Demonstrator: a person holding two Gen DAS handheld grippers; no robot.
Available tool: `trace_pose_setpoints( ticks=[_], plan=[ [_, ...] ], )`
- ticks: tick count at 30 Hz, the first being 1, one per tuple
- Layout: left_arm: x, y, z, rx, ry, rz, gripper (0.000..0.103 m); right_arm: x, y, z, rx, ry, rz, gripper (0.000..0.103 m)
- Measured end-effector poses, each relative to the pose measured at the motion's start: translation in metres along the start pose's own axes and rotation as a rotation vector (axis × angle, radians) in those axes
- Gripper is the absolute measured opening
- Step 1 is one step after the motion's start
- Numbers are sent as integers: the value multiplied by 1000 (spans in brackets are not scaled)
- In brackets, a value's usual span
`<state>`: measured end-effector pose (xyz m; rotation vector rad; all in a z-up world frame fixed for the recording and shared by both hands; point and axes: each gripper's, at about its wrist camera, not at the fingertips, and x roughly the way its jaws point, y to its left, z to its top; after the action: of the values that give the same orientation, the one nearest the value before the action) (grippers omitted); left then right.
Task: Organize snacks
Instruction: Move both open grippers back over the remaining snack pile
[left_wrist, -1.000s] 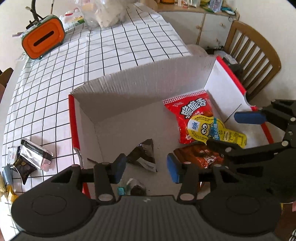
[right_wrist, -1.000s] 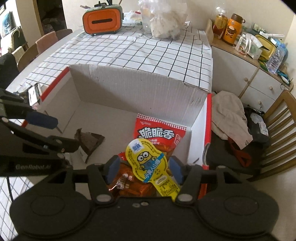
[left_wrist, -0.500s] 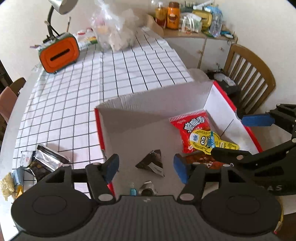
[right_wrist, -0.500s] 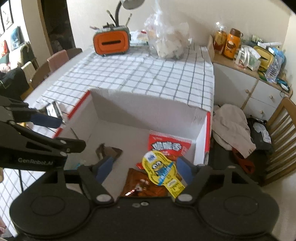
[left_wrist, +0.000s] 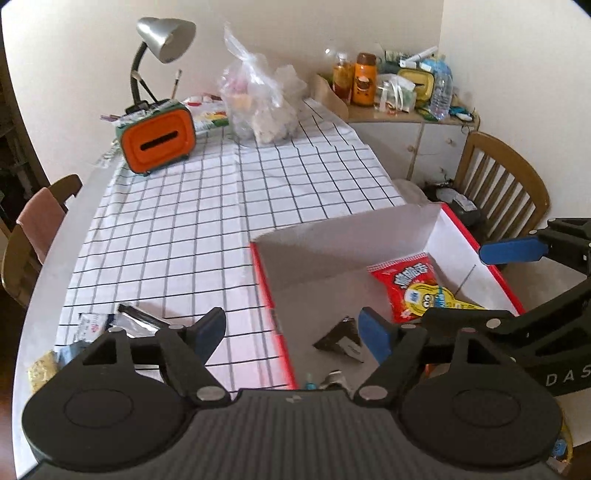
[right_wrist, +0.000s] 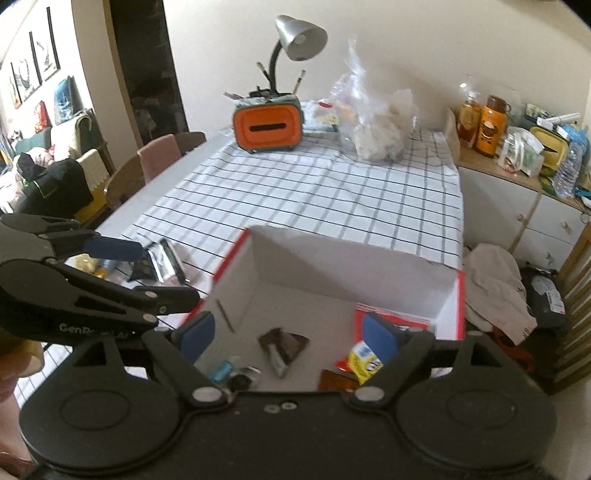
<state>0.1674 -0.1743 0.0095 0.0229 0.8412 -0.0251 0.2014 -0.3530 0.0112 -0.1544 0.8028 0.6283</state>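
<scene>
Both the left gripper (left_wrist: 291, 330) and right gripper (right_wrist: 286, 332) hover above the red-edged white cardboard box (left_wrist: 399, 229) on the bench, jaws just opening wide, empty. The red snack packet (left_wrist: 406, 280) lies inside.

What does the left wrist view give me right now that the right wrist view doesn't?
Only the left wrist view: the red snack bag in full with the yellow cartoon packet lying on it, and the wooden chair beyond the box.

Only the right wrist view: the doorway and framed pictures on the far wall, and the cloth heap beside the box.

Both: the white box, the dark triangular packet inside it, the foil packets left on the checked tablecloth, the orange tissue holder, and both tongs, left and right, open and empty, jaws just opened.
</scene>
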Motion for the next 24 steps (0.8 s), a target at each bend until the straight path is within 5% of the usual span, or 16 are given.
trace_pose_setpoints(
  ticks=[10,24],
  plan=[
    [-20,64,-19,-24,-76,3,85,13,51,11,54,-57,21,100],
    [-18,165,-52,-43,-51,23,85,62,135,27,92,-48,38,102]
  ],
)
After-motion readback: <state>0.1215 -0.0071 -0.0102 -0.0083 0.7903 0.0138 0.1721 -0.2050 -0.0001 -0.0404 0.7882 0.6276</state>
